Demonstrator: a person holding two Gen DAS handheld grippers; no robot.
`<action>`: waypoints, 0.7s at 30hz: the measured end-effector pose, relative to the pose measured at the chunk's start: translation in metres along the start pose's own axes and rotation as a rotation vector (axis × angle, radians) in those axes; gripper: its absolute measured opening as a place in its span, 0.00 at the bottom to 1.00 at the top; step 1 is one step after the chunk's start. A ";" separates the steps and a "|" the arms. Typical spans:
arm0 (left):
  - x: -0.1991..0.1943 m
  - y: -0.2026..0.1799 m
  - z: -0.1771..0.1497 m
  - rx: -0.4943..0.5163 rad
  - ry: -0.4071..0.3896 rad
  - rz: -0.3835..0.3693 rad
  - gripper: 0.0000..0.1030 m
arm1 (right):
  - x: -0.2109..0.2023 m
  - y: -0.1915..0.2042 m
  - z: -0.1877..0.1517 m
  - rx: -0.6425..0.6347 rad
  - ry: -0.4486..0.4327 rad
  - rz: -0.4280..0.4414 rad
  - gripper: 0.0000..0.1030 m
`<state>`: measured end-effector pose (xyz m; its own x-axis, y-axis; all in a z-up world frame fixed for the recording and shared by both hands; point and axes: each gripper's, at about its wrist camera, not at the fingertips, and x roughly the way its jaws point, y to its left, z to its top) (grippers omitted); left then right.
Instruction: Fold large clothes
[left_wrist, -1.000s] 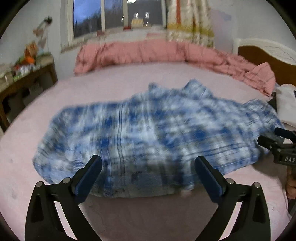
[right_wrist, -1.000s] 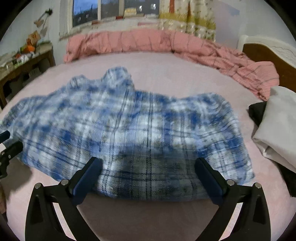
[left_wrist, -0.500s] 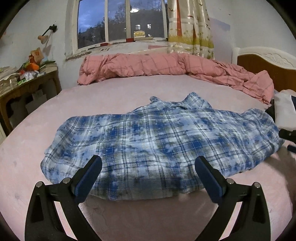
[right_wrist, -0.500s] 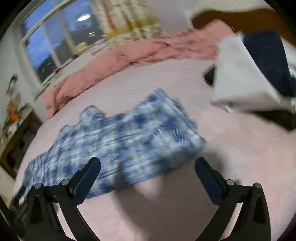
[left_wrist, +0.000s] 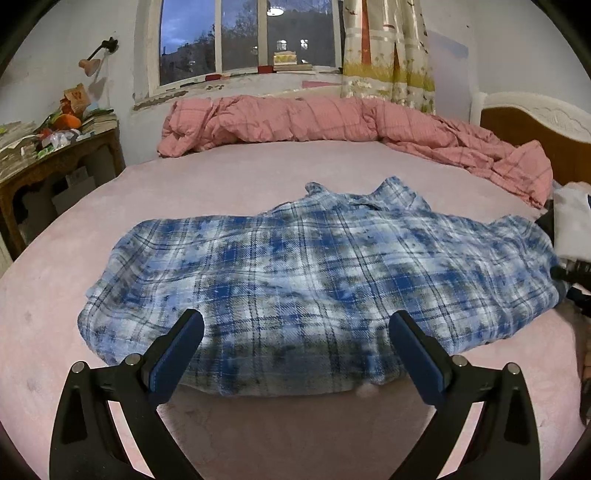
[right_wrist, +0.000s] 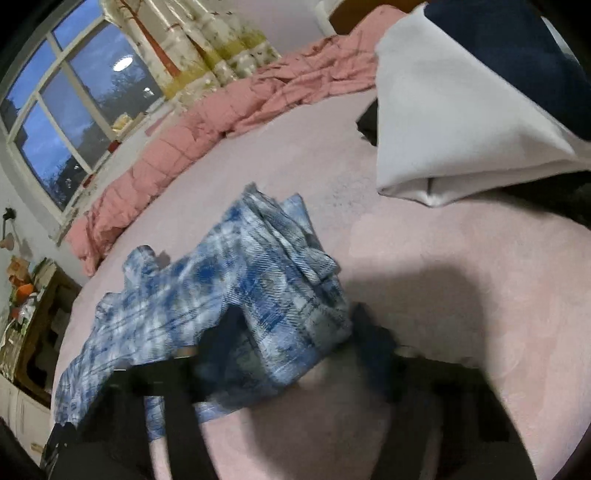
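A blue and white plaid shirt (left_wrist: 314, 280) lies spread on the pink bed, collar toward the far side. My left gripper (left_wrist: 295, 343) is open and empty, hovering over the shirt's near hem. In the right wrist view the same shirt (right_wrist: 236, 295) shows from its right end, with the folded sleeve edge bunched up. My right gripper (right_wrist: 295, 332) is blurred by motion; its jaws stand apart on either side of the shirt's right edge, with the cloth between them. Its tip also shows at the right edge of the left wrist view (left_wrist: 572, 277).
A rolled pink quilt (left_wrist: 332, 118) lies along the far side of the bed. A stack of folded white and dark clothes (right_wrist: 461, 110) sits on the bed to the right. A cluttered wooden desk (left_wrist: 48, 155) stands at the left. A headboard (left_wrist: 535, 125) is at the right.
My right gripper swung to the shirt's right end and dropped low, so the shirt edge now sits between its jaws. The left gripper stayed nearly still over the near hem.
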<state>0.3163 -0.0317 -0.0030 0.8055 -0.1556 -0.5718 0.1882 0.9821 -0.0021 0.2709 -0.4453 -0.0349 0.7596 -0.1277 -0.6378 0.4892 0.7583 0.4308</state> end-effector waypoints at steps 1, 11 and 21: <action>0.000 0.001 0.000 -0.003 -0.001 0.005 0.97 | -0.001 -0.001 0.000 0.008 -0.007 0.012 0.24; -0.007 0.041 0.001 -0.214 -0.060 0.095 0.97 | -0.023 0.171 -0.077 -0.690 -0.114 0.153 0.10; -0.004 0.030 0.002 -0.154 -0.051 0.095 0.97 | 0.025 0.166 -0.088 -0.612 0.212 0.400 0.12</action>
<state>0.3201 -0.0014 0.0007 0.8436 -0.0622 -0.5333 0.0243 0.9967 -0.0778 0.3339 -0.2661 -0.0354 0.7000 0.3098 -0.6435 -0.1779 0.9482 0.2630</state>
